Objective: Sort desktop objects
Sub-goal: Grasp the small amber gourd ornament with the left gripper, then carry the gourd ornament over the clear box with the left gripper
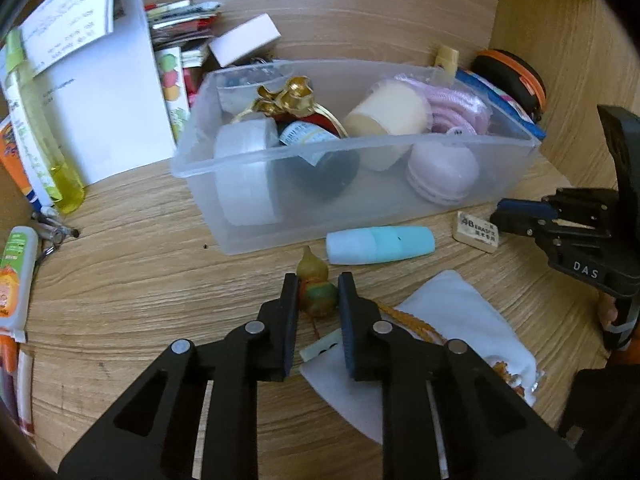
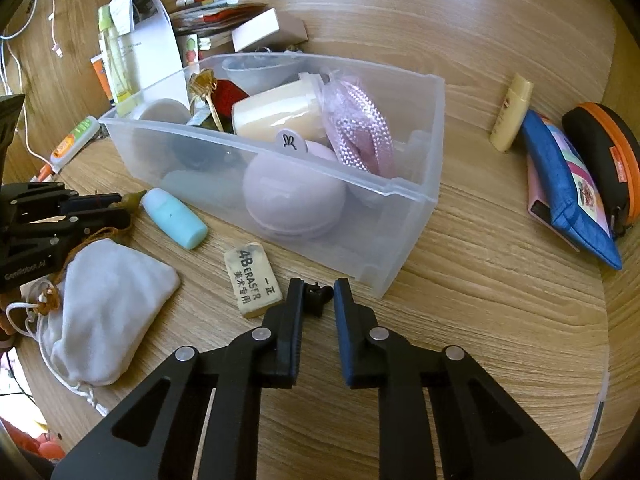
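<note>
A clear plastic bin on the wooden desk holds a tape roll, a cream cup, a lilac macaron case and pink ribbon. My left gripper is closed around a small green-yellow gourd charm lying on the desk in front of the bin. My right gripper is shut on a small black clip, beside a 4B eraser. A light-blue bottle and a white drawstring pouch lie nearby.
White papers, a yellow bottle and cards stand left behind the bin. A cream tube, a blue pouch and a black-orange case lie right. Pens and a tube lie at the far left.
</note>
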A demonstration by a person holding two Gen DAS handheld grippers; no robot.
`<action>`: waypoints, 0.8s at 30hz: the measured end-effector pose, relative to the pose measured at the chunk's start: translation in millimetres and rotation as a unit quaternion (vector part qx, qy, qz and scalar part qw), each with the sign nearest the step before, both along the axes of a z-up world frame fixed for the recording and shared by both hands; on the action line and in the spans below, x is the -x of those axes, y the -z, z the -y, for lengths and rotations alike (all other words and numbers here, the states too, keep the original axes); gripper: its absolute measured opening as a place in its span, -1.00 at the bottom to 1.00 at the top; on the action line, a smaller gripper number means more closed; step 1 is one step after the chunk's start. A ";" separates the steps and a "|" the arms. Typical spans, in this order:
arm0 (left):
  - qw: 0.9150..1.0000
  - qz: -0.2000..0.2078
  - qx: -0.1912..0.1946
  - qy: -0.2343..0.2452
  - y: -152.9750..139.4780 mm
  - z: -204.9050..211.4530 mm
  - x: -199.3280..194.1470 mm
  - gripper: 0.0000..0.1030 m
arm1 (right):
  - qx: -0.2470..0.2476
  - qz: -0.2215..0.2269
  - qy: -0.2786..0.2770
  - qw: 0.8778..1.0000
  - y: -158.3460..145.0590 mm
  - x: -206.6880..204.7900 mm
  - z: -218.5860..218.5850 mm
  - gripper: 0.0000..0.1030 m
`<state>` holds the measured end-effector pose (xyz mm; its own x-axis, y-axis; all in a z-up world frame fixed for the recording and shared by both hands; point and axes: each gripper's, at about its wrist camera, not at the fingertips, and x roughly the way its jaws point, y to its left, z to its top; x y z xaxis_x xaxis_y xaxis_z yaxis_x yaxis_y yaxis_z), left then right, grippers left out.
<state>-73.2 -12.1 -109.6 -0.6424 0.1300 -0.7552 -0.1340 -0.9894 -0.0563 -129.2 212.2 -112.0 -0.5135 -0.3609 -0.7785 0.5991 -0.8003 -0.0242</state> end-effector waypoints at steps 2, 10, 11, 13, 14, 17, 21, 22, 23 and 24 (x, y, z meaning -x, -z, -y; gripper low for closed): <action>1.000 -0.004 -0.002 -0.008 -3.2 2.7 -3.3 -0.64 | 0.007 -0.001 0.002 1.000 -2.5 -2.0 -2.0 -0.74; 0.999 -0.038 -0.021 -0.031 -26.9 10.3 -19.9 -0.64 | 0.038 -0.019 0.012 0.999 -25.2 -16.0 -16.3 -0.74; 0.998 -0.044 -0.024 -0.032 -31.3 10.8 -21.8 -0.64 | 0.041 -0.022 0.013 0.999 -28.9 -17.9 -18.3 -0.74; 0.998 -0.055 -0.028 -0.033 -39.4 10.4 -23.9 -0.64 | 0.048 -0.027 0.014 0.998 -34.7 -20.2 -20.7 -0.74; 0.997 -0.060 -0.032 -0.032 -44.2 10.0 -24.8 -0.64 | 0.052 -0.029 0.015 0.998 -38.1 -21.5 -21.9 -0.74; 0.996 -0.075 -0.043 -0.030 -55.5 8.9 -25.5 -0.64 | 0.063 -0.040 0.016 0.997 -48.6 -24.4 -25.3 -0.74; 0.994 -0.090 -0.053 -0.028 -66.1 6.4 -24.5 -0.64 | 0.072 -0.057 0.014 0.996 -61.3 -24.4 -26.6 -0.74; 0.994 -0.093 -0.056 -0.027 -68.6 6.0 -23.2 -0.64 | 0.074 -0.059 0.012 0.995 -63.4 -23.6 -26.9 -0.74; 0.993 -0.096 -0.058 -0.027 -71.0 5.2 -22.0 -0.64 | 0.076 -0.062 0.012 0.995 -65.8 -23.3 -27.1 -0.74; 0.993 -0.100 -0.062 -0.027 -73.5 4.6 -20.2 -0.64 | 0.078 -0.066 0.012 0.995 -68.1 -22.8 -26.5 -0.74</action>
<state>-53.0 -16.7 -36.2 -0.7861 0.1754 -0.5928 -0.1026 -0.9826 -0.1548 -106.4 238.7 -43.8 -0.6166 -0.4587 -0.6398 0.5803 -0.8141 0.0244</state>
